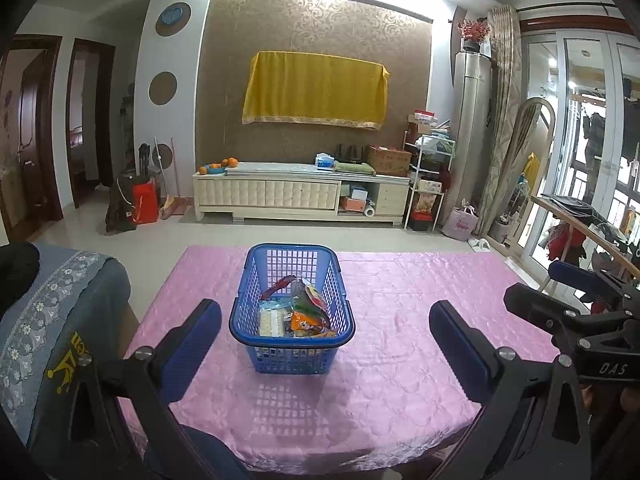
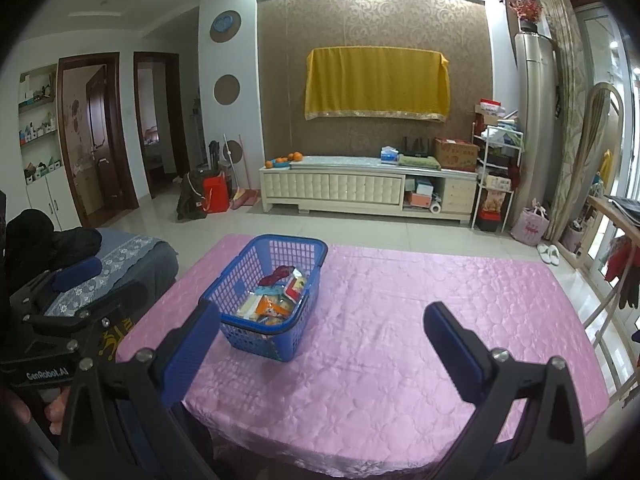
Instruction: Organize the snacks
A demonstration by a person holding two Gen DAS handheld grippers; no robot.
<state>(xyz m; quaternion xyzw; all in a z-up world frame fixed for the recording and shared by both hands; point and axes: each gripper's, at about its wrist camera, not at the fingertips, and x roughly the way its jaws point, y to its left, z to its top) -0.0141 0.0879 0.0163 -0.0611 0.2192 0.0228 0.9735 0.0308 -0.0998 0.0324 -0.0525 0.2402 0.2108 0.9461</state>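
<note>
A blue plastic basket [image 1: 244, 320] stands on the pink tablecloth [image 1: 400, 320] and holds several snack packets [image 1: 304, 312]. My left gripper [image 1: 324, 344] is open and empty, held back near the table's front edge with the basket straight ahead between its fingers. In the right wrist view the basket [image 2: 224, 292] is ahead to the left with the snack packets [image 2: 276, 300] inside. My right gripper [image 2: 320, 344] is open and empty, over the near part of the tablecloth [image 2: 400, 320], right of the basket. The right gripper also shows at the right edge of the left wrist view [image 1: 560, 292].
A grey-blue covered chair [image 1: 52, 320] with a black garment stands left of the table. A wooden rail [image 1: 580, 224] and glass doors are on the right. Beyond the table are tiled floor and a white TV cabinet [image 1: 300, 196].
</note>
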